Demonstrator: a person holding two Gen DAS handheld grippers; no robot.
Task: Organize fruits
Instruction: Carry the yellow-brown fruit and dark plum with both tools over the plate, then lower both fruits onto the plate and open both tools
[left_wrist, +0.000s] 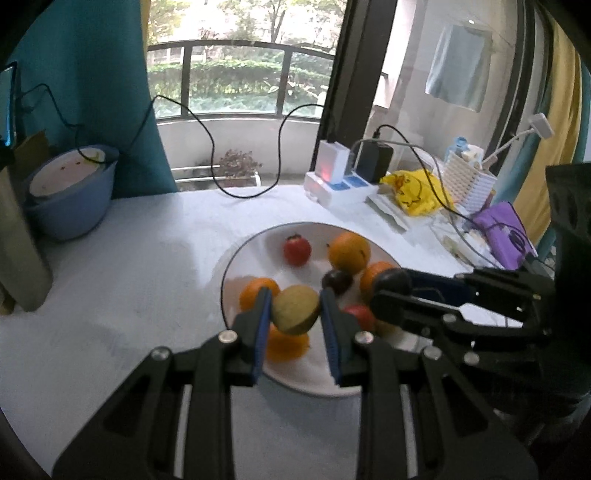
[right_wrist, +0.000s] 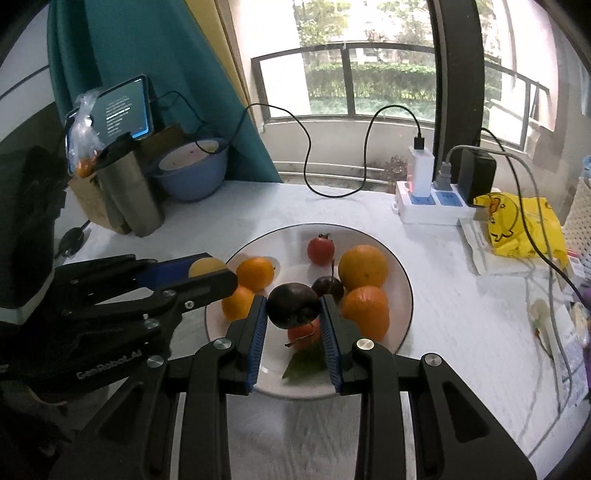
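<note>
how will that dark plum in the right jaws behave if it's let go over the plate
The dark plum looks round and smooth, so it would probably roll once dropped. The plate is shallow and crowded with oranges, which would likely stop it. Its glossy skin may slip between the pads.

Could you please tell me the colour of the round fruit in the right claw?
Dark purple, almost black; right wrist view.

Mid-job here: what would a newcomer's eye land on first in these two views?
Both grippers hover over the white plate of fruit, each gripping a piece: the left gripper clamps a yellow-green fruit, the right gripper a dark plum. Below them lie oranges, one small red fruit at the plate's far side and another beneath the plum.
</note>
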